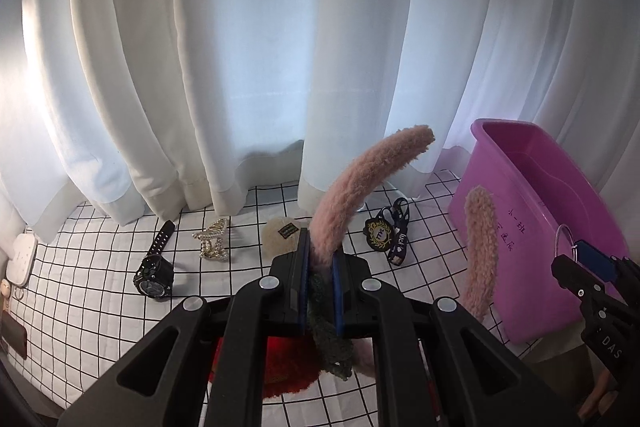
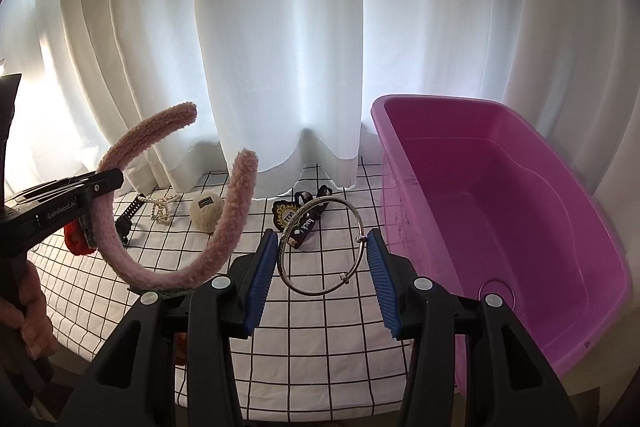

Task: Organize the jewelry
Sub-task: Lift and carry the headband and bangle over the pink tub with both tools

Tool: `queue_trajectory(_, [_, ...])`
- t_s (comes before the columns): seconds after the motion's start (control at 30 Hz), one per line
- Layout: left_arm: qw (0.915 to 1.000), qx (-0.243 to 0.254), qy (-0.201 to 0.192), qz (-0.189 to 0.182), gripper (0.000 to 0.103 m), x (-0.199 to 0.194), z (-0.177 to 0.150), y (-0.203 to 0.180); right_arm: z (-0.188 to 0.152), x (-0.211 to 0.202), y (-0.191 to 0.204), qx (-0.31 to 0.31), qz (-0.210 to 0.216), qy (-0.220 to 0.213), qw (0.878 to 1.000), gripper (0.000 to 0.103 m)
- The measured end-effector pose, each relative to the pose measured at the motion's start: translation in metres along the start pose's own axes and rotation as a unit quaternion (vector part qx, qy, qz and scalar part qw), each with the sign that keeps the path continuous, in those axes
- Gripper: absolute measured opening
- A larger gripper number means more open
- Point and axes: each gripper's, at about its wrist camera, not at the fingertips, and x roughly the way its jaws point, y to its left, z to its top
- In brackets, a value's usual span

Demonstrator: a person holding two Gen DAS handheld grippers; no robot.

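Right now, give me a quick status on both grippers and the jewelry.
Left gripper shut on pink headband. Right gripper holds silver bangle between its pads. Purple bin empty, path clear.

Open purple bin (image 2: pixel 500 211) beside curtain (image 2: pixel 280 47)

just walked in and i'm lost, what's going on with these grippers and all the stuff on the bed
A person is sorting accessories with two handheld grippers. The left gripper is shut on a fuzzy pink headband, holding it up off the checked cloth. The right gripper holds a silver bangle between its fingers beside the purple tub, which looks empty. A black watch, pearl clip, cream puff and dark lanyard lie on the cloth.
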Motion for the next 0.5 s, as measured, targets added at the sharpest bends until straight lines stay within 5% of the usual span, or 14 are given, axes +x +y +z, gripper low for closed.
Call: queue_trajectory(0.5, [0.9948,0.053,-0.045,-0.074,0.01,-0.003,0.068,-0.095,0.04,-0.037,-0.076,0.034,-0.062,-0.051,0.996,0.045])
